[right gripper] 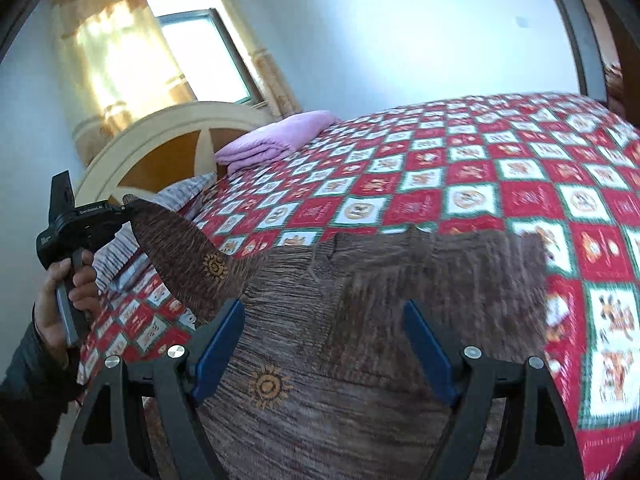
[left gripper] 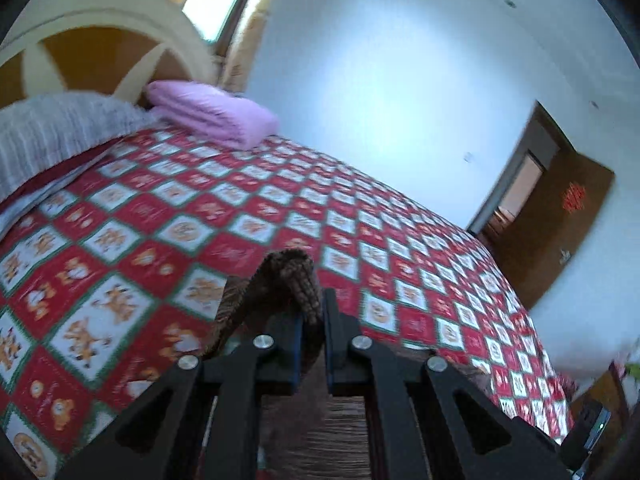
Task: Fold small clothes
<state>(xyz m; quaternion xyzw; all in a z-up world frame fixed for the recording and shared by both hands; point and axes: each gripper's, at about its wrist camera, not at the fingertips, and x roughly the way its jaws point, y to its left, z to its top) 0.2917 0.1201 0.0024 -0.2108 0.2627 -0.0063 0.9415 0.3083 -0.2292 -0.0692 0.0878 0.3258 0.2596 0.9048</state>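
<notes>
brown streaked knit garment (right gripper: pixel 360 320) with small orange sun motifs lies spread over the near part of a bed covered by a red, white and green checked bedspread (right gripper: pixel 460 184) with orange cartoon figures. one corner of the garment is lifted off the bed at the left of the right wrist view, drawn up into a tapering flap that ends at the left tongs (right gripper: pixel 129 200), held by a hand (right gripper: pixel 68 288) in a dark sleeve. in the left wrist view the left tongs (left gripper: pixel 314 320) are pressed narrow on a bunched fold of the brown fabric, which sticks up between the blue pads and hangs down below them toward the camera. the right tongs (right gripper: pixel 324 344) stand wide apart above the flat middle of the garment, with the cloth seen between the blue pads (right gripper: pixel 218 348) but neither pad pressing on it. toward the head of the bed, well apart from the garment, a folded lilac blanket (right gripper: pixel 276 136) lies beside a grey striped pillow (left gripper: pixel 60 128), in front of a cream arched headboard (right gripper: pixel 160 136) with orange-brown panels.
</notes>
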